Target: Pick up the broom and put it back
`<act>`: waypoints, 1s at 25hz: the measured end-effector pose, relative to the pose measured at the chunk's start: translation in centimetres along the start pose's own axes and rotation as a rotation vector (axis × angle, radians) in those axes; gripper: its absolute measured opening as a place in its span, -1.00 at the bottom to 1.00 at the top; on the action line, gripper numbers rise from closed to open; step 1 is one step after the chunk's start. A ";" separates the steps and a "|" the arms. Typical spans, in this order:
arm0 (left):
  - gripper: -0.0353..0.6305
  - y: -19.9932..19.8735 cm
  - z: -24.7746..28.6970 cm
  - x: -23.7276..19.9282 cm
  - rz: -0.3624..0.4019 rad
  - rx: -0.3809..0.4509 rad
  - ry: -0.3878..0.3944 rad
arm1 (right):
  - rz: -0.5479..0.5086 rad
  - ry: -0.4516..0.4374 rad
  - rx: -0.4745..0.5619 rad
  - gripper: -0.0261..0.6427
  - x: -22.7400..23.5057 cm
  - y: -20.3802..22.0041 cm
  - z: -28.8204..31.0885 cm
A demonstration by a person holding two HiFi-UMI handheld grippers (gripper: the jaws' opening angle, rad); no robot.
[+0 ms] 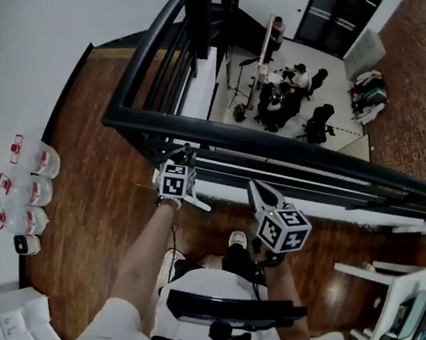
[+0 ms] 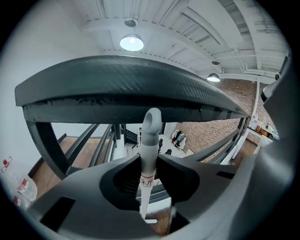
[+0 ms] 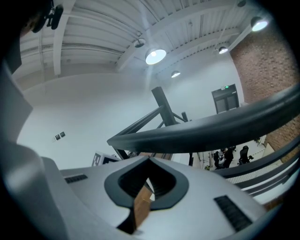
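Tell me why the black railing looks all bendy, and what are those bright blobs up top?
Left gripper view: the wide-angle lens bows the railing into an arch, and the ceiling lamp glares white. Right gripper view: same bending, and a second lamp is blown out. Head view: the railing looks far straighter.

Only the handle of the broom (image 2: 149, 145) shows: pale grey, hanging loop on the end, red-printed band lower down. It's upright, pinched in the left hand-held gripper (image 2: 150, 163), right by the dark railing (image 2: 131, 89).
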State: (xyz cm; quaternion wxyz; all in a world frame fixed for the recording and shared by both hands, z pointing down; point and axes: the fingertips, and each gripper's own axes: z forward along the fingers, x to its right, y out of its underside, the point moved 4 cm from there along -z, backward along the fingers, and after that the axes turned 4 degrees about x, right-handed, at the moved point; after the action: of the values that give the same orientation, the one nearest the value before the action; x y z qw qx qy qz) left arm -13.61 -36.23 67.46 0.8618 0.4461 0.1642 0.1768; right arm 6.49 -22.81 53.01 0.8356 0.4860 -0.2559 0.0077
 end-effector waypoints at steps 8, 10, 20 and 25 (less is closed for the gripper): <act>-0.56 -0.1 0.4 0.5 -0.040 0.027 0.010 | -0.005 0.001 -0.001 -0.87 1.1 -0.3 -0.6; -0.41 0.0 -0.1 0.7 -0.066 0.041 0.006 | -0.006 -0.008 -0.003 -0.87 1.3 -0.5 -0.7; -0.60 2.8 -9.1 4.2 -0.269 0.132 -0.008 | -0.025 -0.132 -0.033 -0.87 1.9 -0.8 -0.5; -0.89 2.8 -13.3 8.2 -0.320 0.181 -0.105 | -0.025 -0.219 -0.072 -0.87 3.5 -0.6 -1.2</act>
State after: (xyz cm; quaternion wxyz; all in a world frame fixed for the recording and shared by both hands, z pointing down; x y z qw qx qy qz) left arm -12.67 -21.51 61.44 0.8427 0.4988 0.2028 -0.0014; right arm 10.14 -22.97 53.58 0.8197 0.4567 -0.3397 -0.0648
